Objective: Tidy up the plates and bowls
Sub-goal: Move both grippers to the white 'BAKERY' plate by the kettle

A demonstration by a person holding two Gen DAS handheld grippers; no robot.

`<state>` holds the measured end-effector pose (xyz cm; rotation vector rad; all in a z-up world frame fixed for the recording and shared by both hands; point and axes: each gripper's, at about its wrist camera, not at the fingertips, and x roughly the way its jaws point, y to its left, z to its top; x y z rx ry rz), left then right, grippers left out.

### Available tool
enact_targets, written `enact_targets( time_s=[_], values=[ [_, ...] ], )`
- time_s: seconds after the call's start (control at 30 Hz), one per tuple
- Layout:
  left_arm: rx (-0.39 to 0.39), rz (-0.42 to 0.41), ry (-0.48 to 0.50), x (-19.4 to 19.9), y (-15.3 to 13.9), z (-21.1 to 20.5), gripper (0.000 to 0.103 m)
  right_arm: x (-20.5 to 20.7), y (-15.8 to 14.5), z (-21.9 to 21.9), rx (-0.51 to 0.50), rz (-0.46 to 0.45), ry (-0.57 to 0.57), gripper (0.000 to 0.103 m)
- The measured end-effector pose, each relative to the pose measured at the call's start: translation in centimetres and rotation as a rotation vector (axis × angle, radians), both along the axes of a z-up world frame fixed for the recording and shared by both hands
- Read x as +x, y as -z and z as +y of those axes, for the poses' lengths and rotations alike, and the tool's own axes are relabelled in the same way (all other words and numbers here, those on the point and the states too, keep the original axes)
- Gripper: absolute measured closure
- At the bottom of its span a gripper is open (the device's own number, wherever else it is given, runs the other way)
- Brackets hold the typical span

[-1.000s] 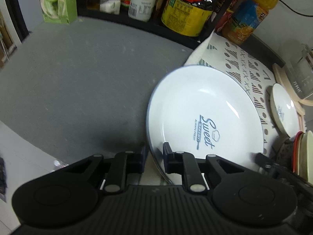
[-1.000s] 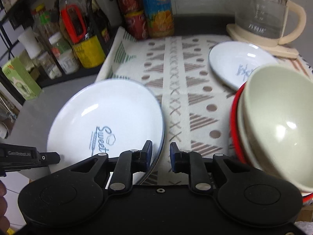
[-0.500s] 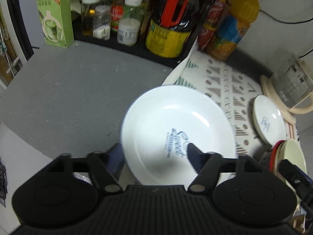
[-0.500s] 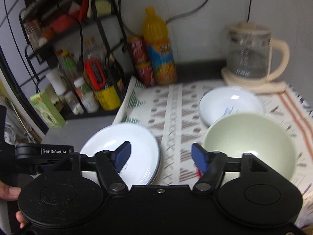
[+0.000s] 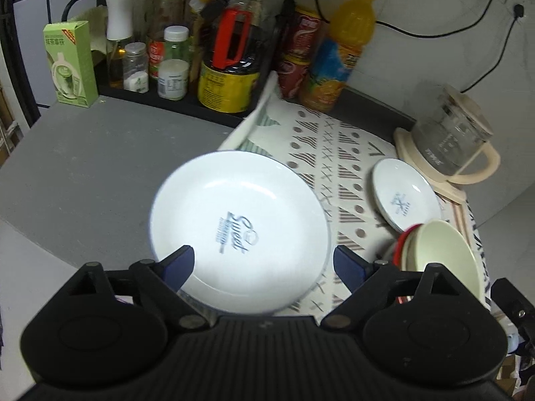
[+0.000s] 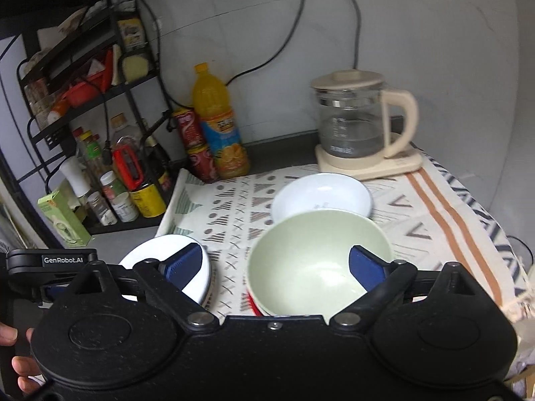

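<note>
A large white plate [image 5: 239, 227] with blue "Sweet" lettering lies at the left edge of the patterned cloth [image 5: 337, 147]; it also shows in the right wrist view [image 6: 157, 255]. A smaller white plate [image 5: 404, 197] lies further right, also in the right wrist view [image 6: 321, 197]. A pale green bowl [image 6: 317, 260] sits stacked on a red-rimmed bowl [image 5: 406, 237]. My left gripper [image 5: 264, 262] is open and empty, above the large plate. My right gripper [image 6: 276, 264] is open and empty, above the green bowl.
A glass kettle [image 6: 357, 123] on a cream base stands at the back right. An orange juice bottle [image 6: 217, 123], red cans [image 6: 192, 143] and a rack of jars and bottles [image 5: 174, 63] line the back. A green carton [image 5: 70, 63] stands on the grey counter [image 5: 83, 167].
Both grippers went from shut near the large plate's rim to wide open, and both pulled up and back. The large plate now lies flat, let go.
</note>
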<state>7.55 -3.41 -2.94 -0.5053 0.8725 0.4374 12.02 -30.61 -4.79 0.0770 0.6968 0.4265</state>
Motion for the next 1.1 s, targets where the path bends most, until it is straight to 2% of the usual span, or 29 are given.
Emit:
enact_targets(
  time_s=[0.3, 0.57, 0.9, 1.1],
  values=[
    [0.027, 0.008, 0.051, -0.9, -0.4, -3.4, 0.014, -1.3, 0.0, -3.1, 0.039, 0.017, 0.067, 0.002],
    [0.032, 0.002, 0.065, -1.1, -0.9, -4.7, 0.014, -1.2, -0.5, -4.6, 0.048, 0.019, 0.094, 0.002],
    [0.015, 0.001, 0.106, 1.3, -0.5, -5.0, 0.014, 1.2, -0.7, -5.4, 0.106, 0.058, 0.190, 0.001],
    [-0.014, -0.018, 0.135, 3.8, -0.6, -5.0, 0.014, 2.9, -1.3, -6.0, 0.104, 0.067, 0.209, 0.002]
  ],
)
